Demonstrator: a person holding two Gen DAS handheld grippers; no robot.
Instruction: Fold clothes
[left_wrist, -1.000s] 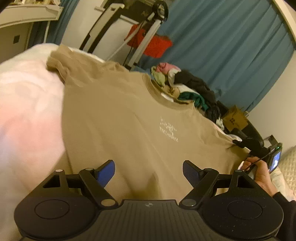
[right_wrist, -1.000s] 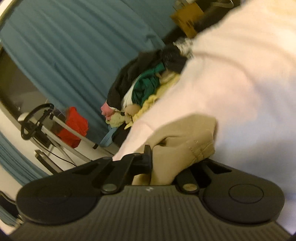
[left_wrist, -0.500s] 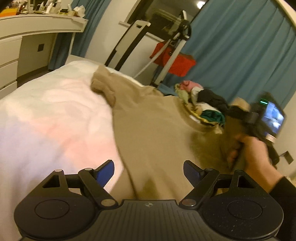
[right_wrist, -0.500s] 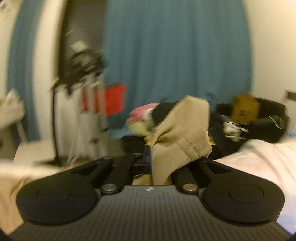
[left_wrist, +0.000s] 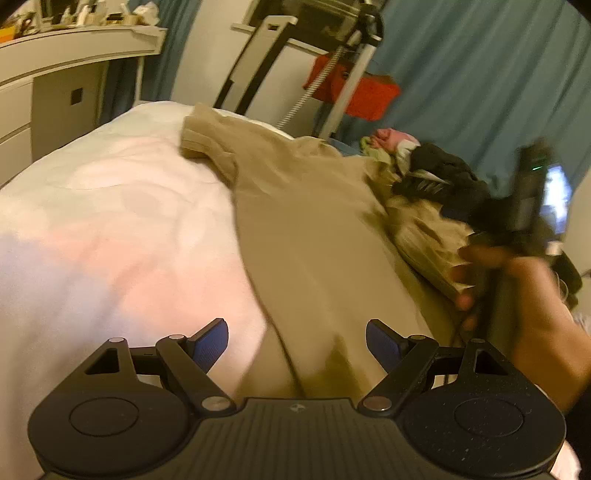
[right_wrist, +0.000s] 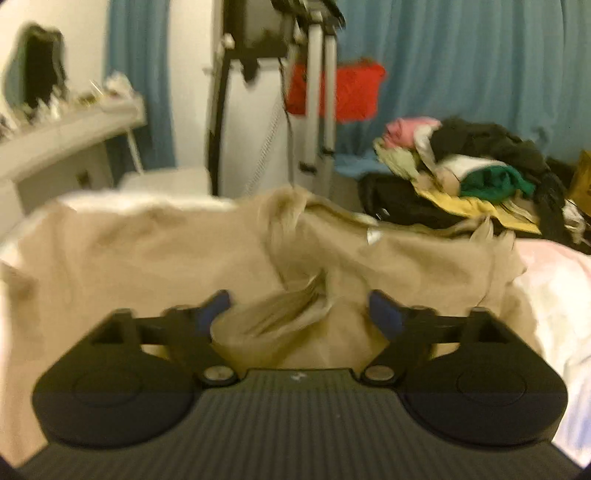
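A tan T-shirt (left_wrist: 314, 229) lay across the white bed (left_wrist: 110, 221), one side doubled over toward the middle. The left gripper (left_wrist: 295, 341) hovered over its near hem with jaws spread wide, holding nothing. The right gripper (right_wrist: 299, 308) was likewise wide, a loose sleeve fold lying between its fingers, ungripped. A heap of unfolded clothes (right_wrist: 476, 173) sat at the far right before blue curtains (right_wrist: 461, 55).

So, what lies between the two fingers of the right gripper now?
In the right wrist view, the right gripper stands open, and a bunched fold of the tan T-shirt lies loose between its blue pads; neither pad clamps it.
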